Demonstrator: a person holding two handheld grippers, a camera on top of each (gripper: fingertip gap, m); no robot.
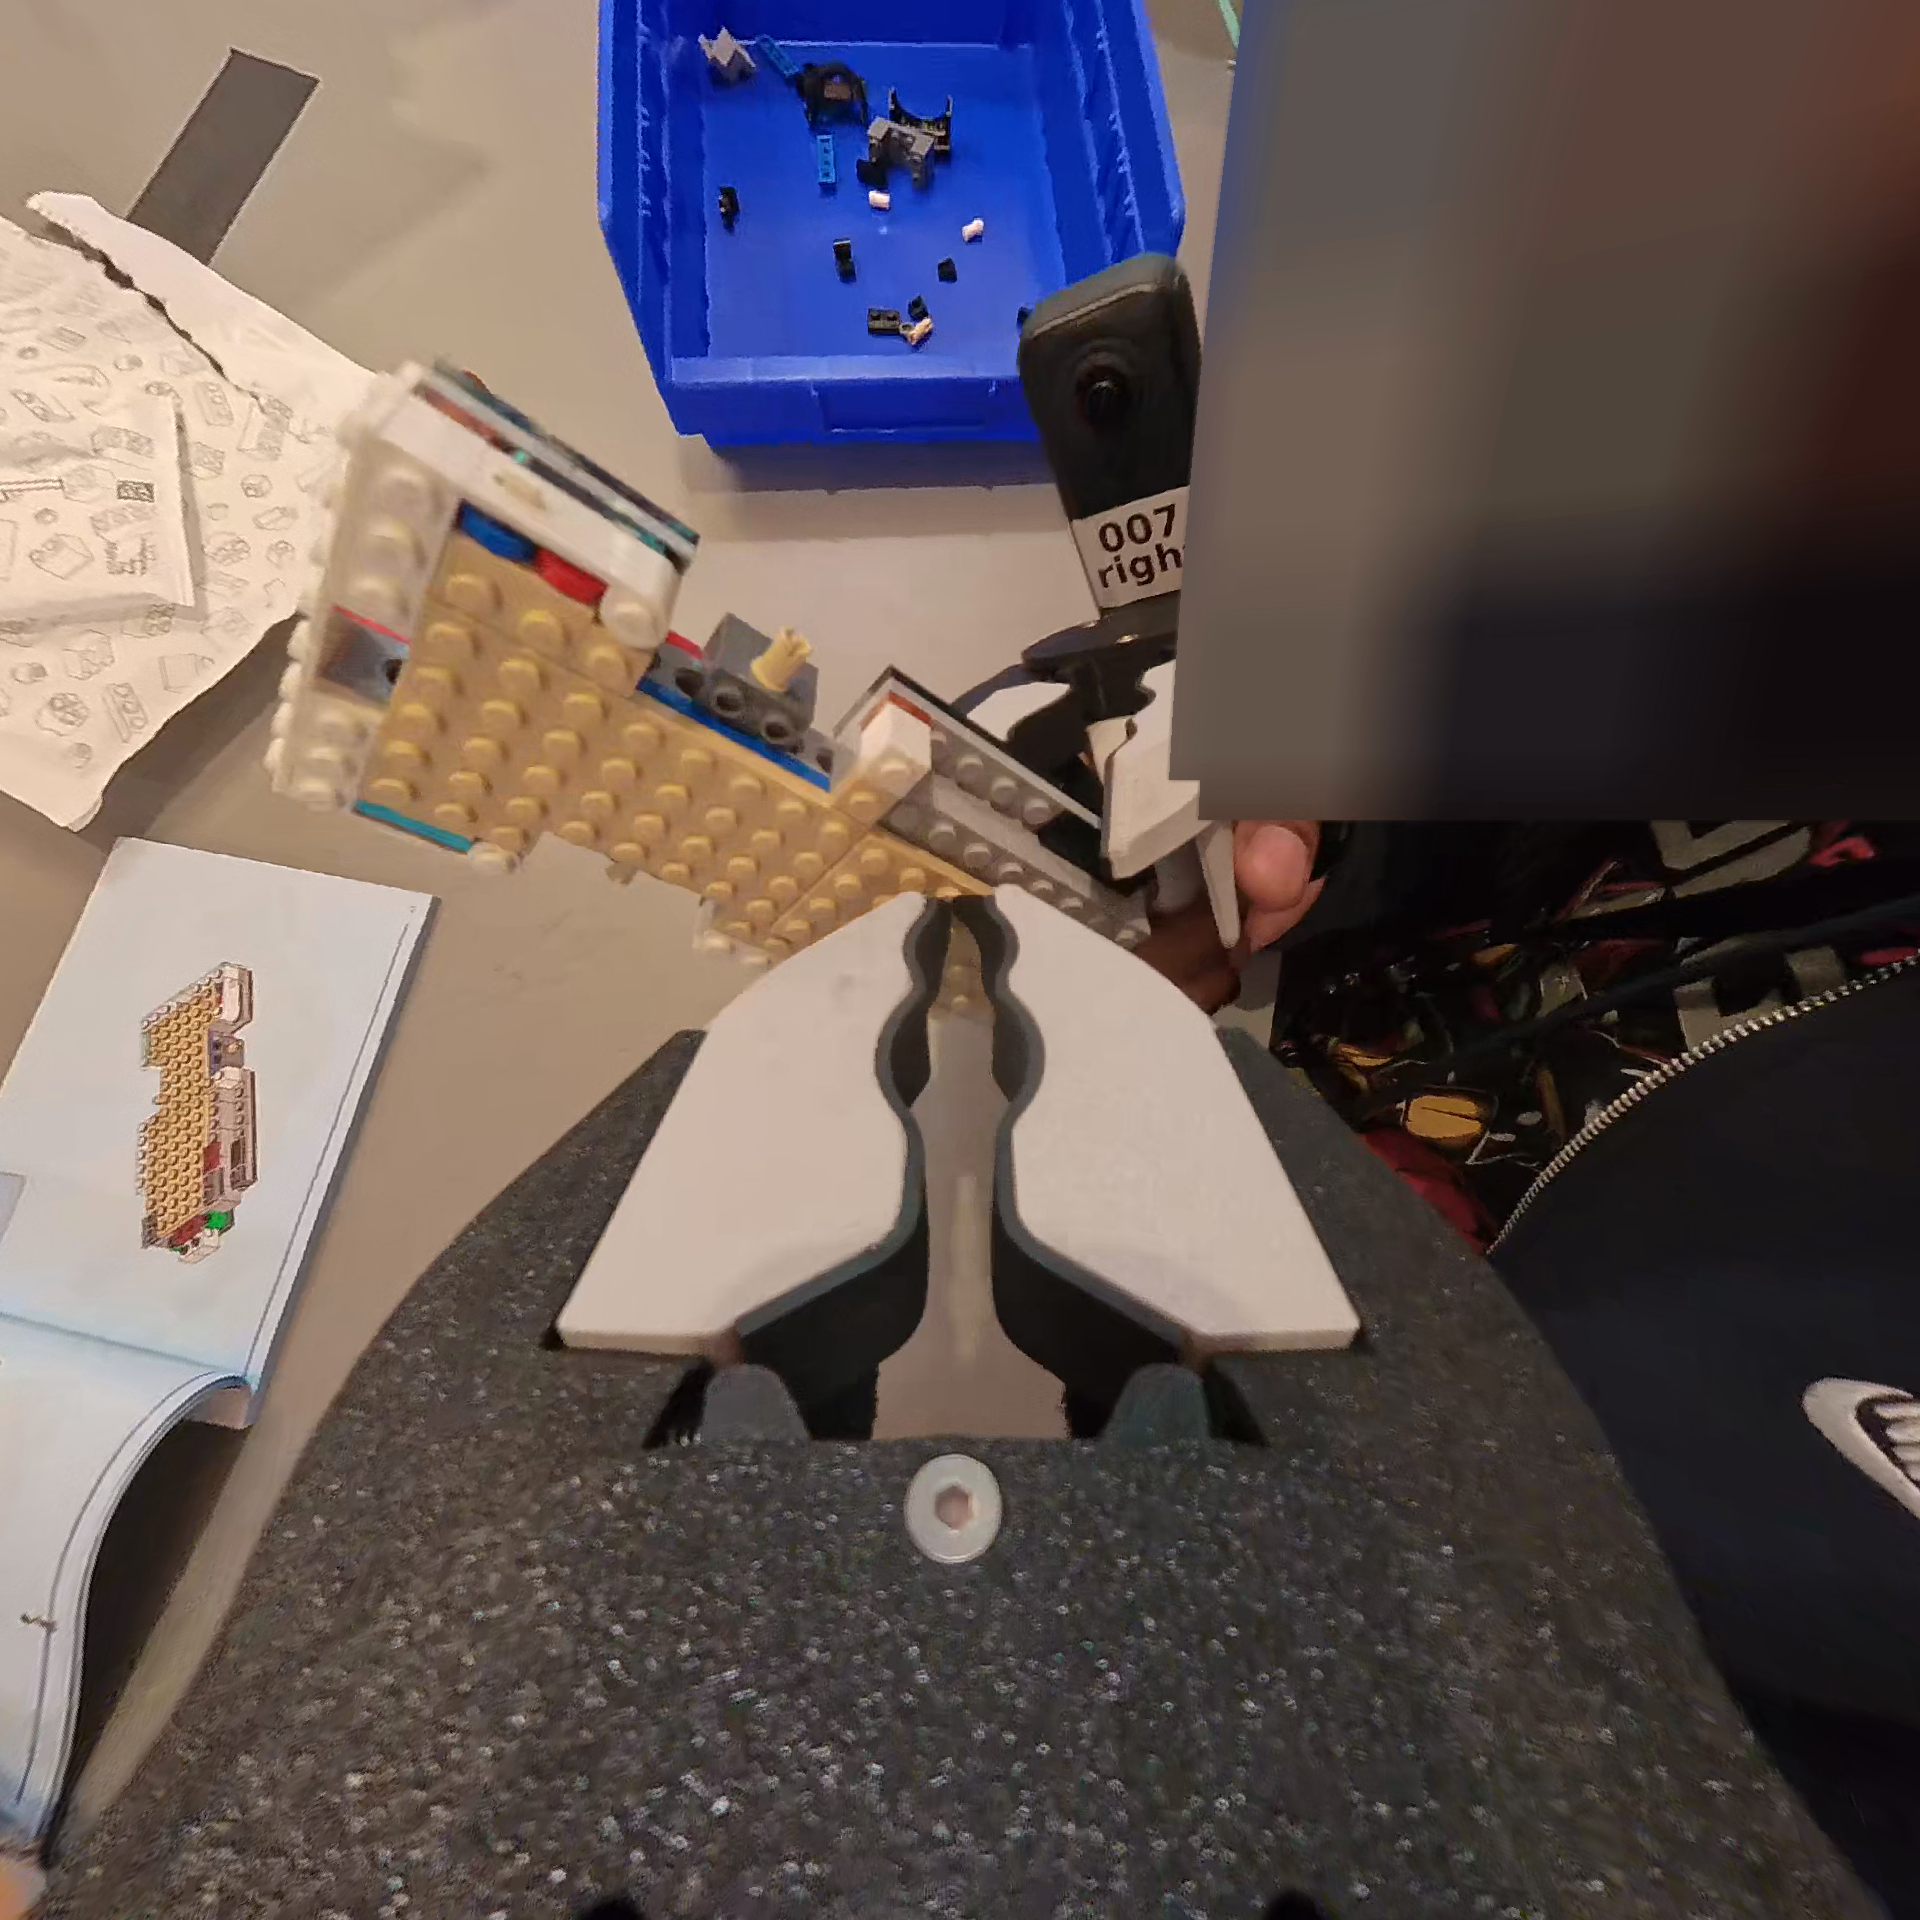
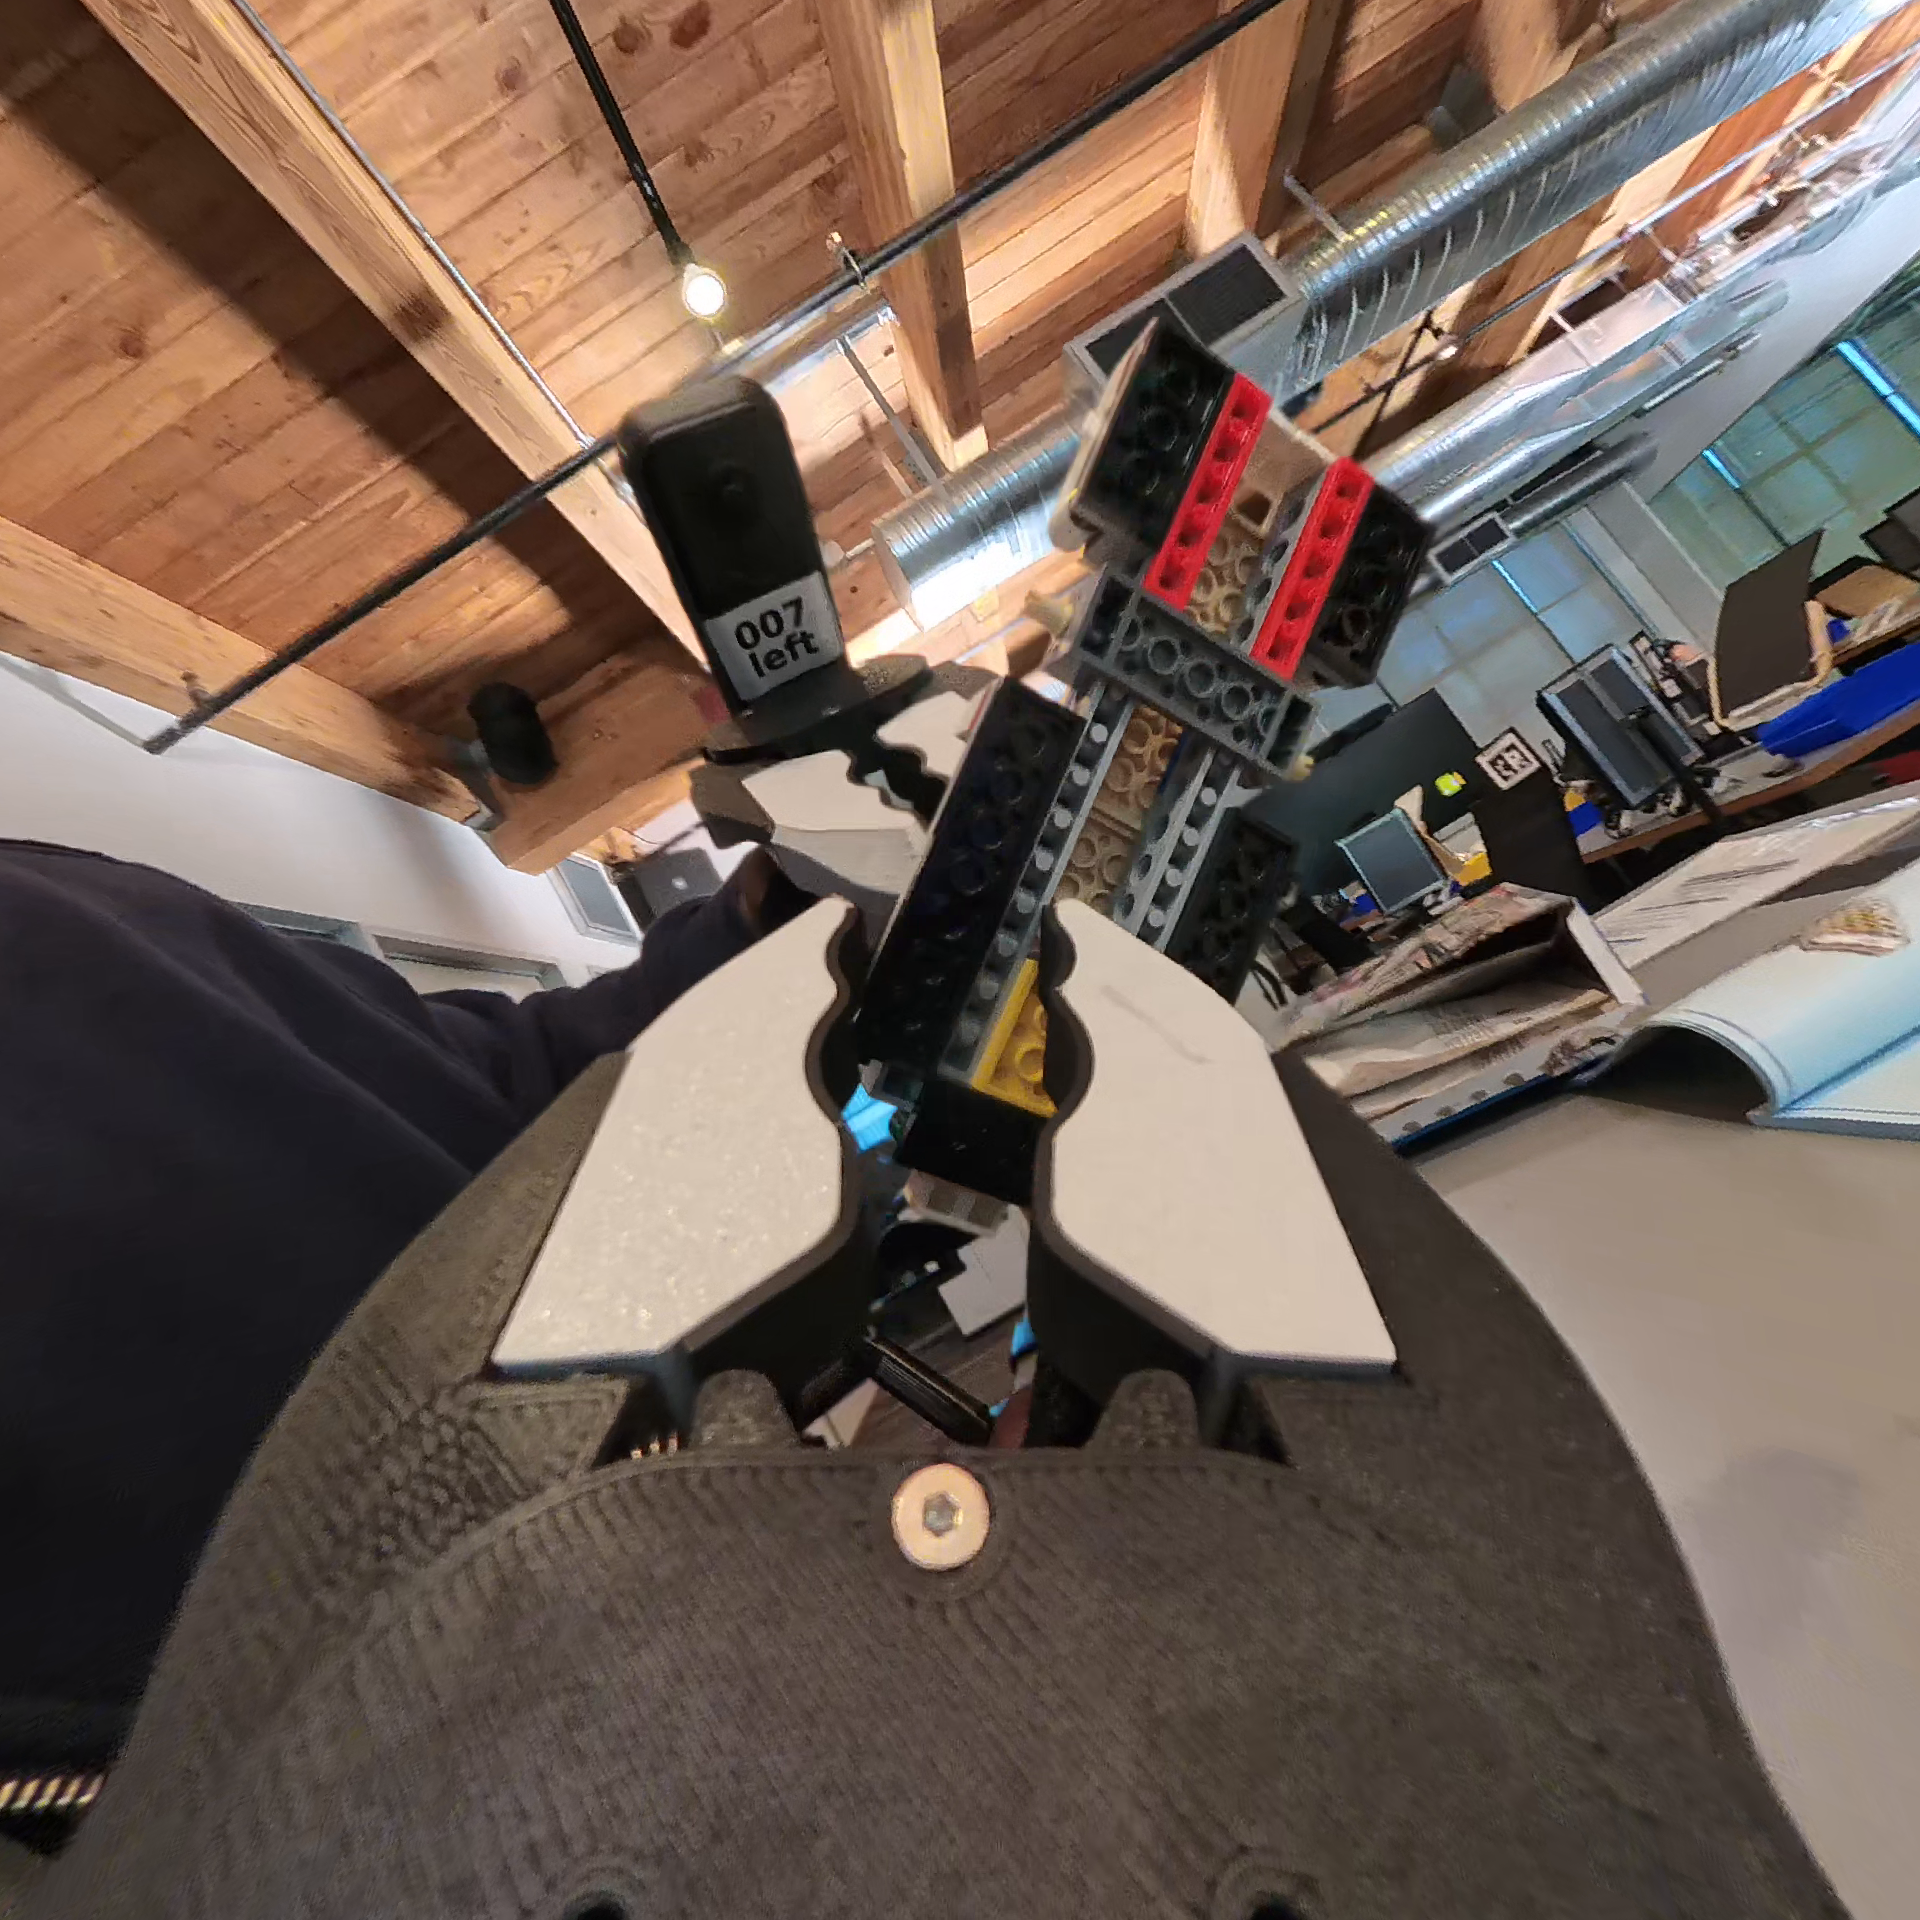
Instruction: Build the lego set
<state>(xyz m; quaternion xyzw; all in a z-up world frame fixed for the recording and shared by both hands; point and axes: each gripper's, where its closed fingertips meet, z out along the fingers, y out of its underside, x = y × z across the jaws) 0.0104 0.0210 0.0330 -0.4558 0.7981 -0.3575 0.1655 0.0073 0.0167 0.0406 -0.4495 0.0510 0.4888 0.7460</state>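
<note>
Item: one brick model [image 1: 623, 769], with a tan studded plate on top, white bricks at the far-left end, a grey studded strip at the right end, and black, red and grey bricks on the underside; we recorded it in the air above the grey table [image 1: 520, 260], near the table's near-right edge. Right gripper [image 2: 951, 935]: its jaws stood moderately apart, clamped on the model's right end, with one pad against a long black brick and the other against the grey strip and a yellow piece. Left gripper [image 1: 961, 914]: its jaws were nearly together at the model's near edge, with a sliver of tan plate showing in the slit. We could not tell whether the pads pressed it. We judged that the right gripper carried the model, whose long tan end overhung it far to the left. A thumb [image 1: 1268, 873] showed just right of the grey strip. Around it we counted: one blue bin [image 1: 1132, 156] at the far side, holding over a dozen small loose parts, mostly black; one open instruction booklet [image 1: 208, 1039] at near left; one torn printed paper bag [image 1: 104, 520] at far left; one black strip [image 1: 223, 145] beyond it; and one camera [image 1: 1117, 395] atop the right gripper.
</note>
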